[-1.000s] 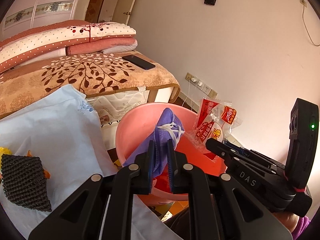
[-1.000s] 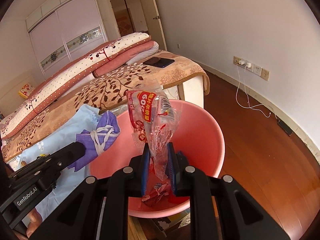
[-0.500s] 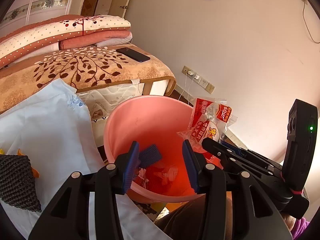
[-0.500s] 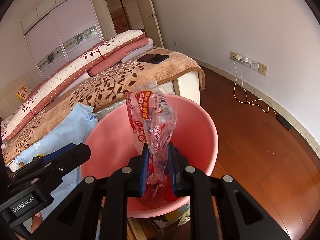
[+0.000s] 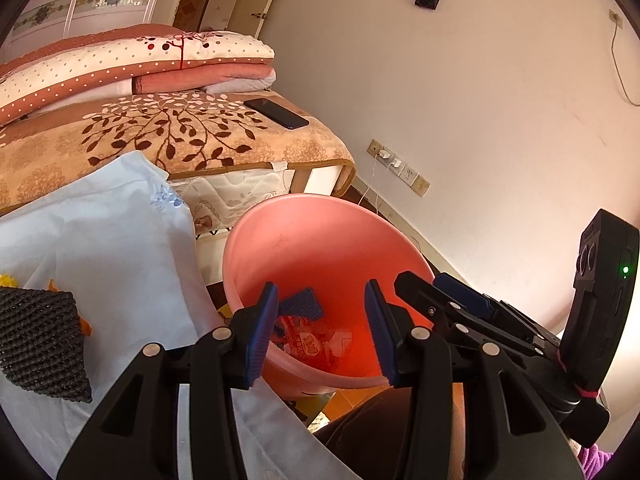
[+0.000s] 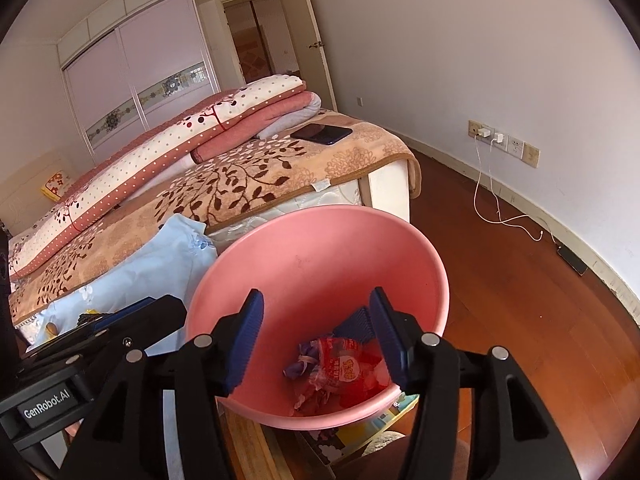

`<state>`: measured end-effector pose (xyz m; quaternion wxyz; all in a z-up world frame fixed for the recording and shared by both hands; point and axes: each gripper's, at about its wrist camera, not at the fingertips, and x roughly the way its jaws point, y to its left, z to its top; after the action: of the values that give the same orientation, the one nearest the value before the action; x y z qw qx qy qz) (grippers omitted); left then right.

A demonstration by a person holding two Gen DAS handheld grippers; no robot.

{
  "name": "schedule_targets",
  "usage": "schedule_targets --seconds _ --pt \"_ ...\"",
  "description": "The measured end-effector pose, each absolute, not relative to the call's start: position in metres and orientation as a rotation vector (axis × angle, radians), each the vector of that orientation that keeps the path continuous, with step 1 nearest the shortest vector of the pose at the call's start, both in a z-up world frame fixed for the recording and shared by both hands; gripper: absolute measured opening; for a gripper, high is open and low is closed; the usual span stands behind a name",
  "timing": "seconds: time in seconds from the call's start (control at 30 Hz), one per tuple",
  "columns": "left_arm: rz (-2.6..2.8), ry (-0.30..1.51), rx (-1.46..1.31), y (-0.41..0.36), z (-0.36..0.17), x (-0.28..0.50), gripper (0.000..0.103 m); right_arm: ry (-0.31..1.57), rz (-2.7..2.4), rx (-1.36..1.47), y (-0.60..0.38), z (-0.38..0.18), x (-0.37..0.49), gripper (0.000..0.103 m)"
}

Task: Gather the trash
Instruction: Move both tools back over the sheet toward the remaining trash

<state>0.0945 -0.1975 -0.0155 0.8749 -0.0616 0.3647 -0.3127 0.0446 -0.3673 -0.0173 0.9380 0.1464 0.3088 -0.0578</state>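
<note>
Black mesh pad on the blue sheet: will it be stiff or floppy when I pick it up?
Likely floppy and light: the black mesh pad looks like open foam netting, lying flat on the blue sheet. Its coarse weave should probably grip well, though it may squash between the pads.

White lettering "GenRobot.AI" stands on the black body of the left tongs (image 6: 132,322); the red wrapper's (image 6: 340,372) print is unreadable.

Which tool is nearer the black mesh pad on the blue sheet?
Left. The left tool hangs over the pink basin, directly beside the black mesh pad. The right tool, jaws opening, is over the basin's far side from it.
</note>
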Motion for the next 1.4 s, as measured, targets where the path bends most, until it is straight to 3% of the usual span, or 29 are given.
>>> schedule_targets --seconds 0.6,1.4 --pt "-0.437 0.705 -0.079 -0.109 0.001 0.068 0.045 0.650 0.062 0.219 -0.290 -0.011 0.041 0.057" --pt "0.022 0.771 -0.154 0.086 -0.033 0.054 0.045 0.732 0.286 0.116 -0.195 -0.029 0.059 0.060"
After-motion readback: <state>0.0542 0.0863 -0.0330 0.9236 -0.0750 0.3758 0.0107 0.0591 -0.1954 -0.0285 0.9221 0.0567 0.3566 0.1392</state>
